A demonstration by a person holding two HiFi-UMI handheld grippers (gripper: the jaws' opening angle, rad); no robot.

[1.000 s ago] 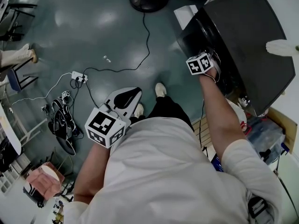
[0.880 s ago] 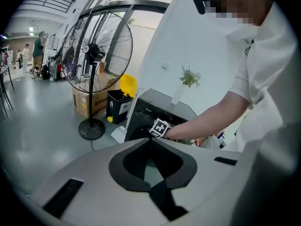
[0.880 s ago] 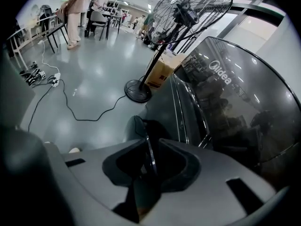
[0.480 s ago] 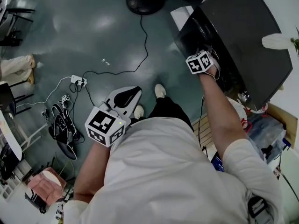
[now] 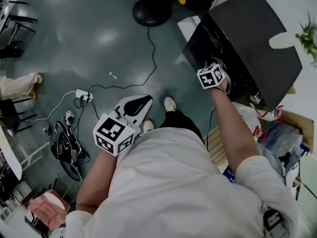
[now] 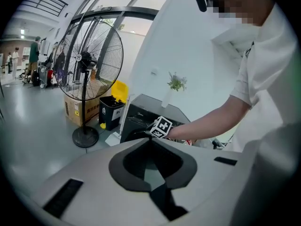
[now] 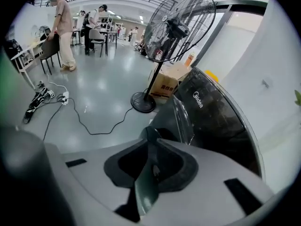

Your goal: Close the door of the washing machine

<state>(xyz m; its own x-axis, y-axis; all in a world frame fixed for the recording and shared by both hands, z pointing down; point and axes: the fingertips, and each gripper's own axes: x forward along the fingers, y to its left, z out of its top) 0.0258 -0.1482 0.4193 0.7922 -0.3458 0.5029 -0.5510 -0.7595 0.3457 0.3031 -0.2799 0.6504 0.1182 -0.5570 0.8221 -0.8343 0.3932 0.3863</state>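
The black washing machine (image 5: 257, 38) fills the upper right of the head view, its dark front turned toward the middle of the frame. The door (image 7: 146, 180) sits at that front, just under the marker cube (image 5: 212, 76) on the right tongs (image 7: 150, 134). In the right gripper view, a thin grey-green strip runs lengthwise through the gap of those tongs, from the tips back toward the camera. I take it to be the door's rim. The jaws have just been closing and look clenched on it, though how firmly cannot be told. The machine's curved dark front rises at the right of that view, so the body lies ahead and to the right of the tongs. The door therefore most likely has to swing that way, toward the upper right in the head view. Neither the hinge side nor how far the door stands off the front can be made out. The left tongs (image 5: 146, 99) are pressed together on nothing, low and left of centre over the floor (image 5: 99, 33). They are well apart from the machine, so the right hand is the nearer one.
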